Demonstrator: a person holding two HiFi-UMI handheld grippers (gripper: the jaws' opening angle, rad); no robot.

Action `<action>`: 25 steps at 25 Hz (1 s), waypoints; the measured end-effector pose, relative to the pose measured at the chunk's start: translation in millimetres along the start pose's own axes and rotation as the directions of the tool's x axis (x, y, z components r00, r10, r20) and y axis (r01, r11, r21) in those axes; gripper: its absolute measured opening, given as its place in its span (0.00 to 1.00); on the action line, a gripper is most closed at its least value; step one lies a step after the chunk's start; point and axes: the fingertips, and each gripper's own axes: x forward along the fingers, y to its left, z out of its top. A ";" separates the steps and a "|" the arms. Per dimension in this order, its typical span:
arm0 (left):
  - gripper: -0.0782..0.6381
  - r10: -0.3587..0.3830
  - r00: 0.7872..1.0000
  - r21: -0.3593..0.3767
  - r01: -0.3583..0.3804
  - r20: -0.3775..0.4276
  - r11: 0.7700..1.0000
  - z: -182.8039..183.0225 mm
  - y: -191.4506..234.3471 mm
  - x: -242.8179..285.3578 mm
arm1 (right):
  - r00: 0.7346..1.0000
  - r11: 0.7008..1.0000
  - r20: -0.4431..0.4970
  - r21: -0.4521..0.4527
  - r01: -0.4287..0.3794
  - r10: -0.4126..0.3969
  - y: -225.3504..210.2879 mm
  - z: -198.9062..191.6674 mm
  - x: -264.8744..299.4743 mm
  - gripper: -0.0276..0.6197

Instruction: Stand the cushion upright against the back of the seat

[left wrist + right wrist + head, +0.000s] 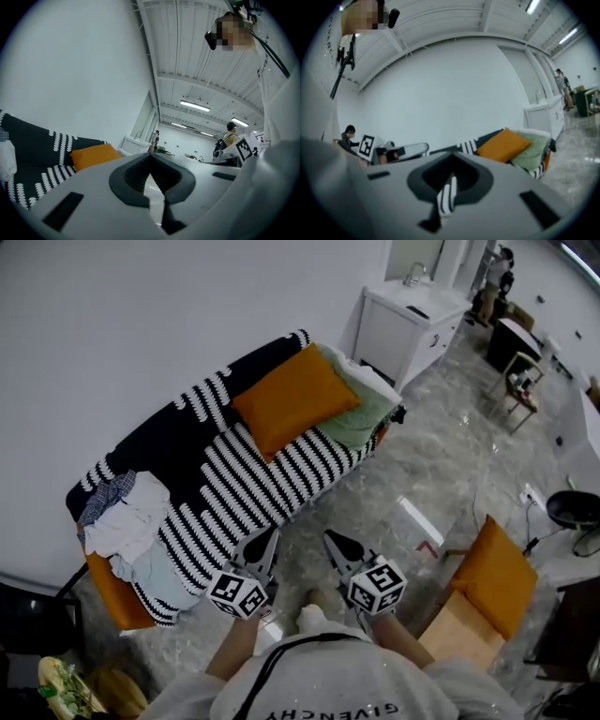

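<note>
An orange cushion [292, 399] lies slanted on a black-and-white striped sofa [234, 484], its far edge up on the backrest, with a green cushion [361, 409] beside it at the sofa's right end. In the gripper views the orange cushion [93, 155] [504, 145] shows well ahead. My left gripper [265, 545] and right gripper [336, 545] hover side by side over the floor in front of the sofa, a good way short of it. Both are shut and hold nothing, as the left gripper's tips [151, 157] and the right gripper's tips [452, 159] show.
A heap of clothes [127, 521] covers the sofa's left end. A white sink cabinet [410, 320] stands past the right end. A wooden seat with an orange pad [492, 582] is on my right. Marble floor [422, 465] lies between. People stand far back [497, 273].
</note>
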 end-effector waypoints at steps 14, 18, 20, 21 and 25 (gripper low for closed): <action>0.14 0.082 0.997 0.025 -0.082 0.014 0.996 11.9 41.3 76.8 | 0.991 0.991 -0.009 -0.016 -0.135 0.135 -59.1 30.6 54.0 0.07; 0.14 0.105 0.994 0.020 -0.105 0.009 0.994 13.5 57.4 90.4 | 0.987 0.987 -0.014 0.004 -0.161 0.161 -69.5 36.4 67.9 0.07; 0.14 0.103 0.995 0.024 -0.104 0.007 0.994 13.6 65.0 101.8 | 0.988 0.988 -0.018 0.005 -0.152 0.152 -81.0 37.8 76.4 0.07; 0.14 0.101 0.995 0.025 -0.101 0.005 0.995 13.3 69.3 108.9 | 0.989 0.990 -0.019 0.007 -0.144 0.144 -88.3 38.8 81.1 0.07; 0.14 0.080 0.997 0.021 -0.080 -0.006 0.997 12.1 90.8 147.3 | 0.994 0.994 -0.027 0.015 -0.107 0.108 -122.8 46.6 105.9 0.07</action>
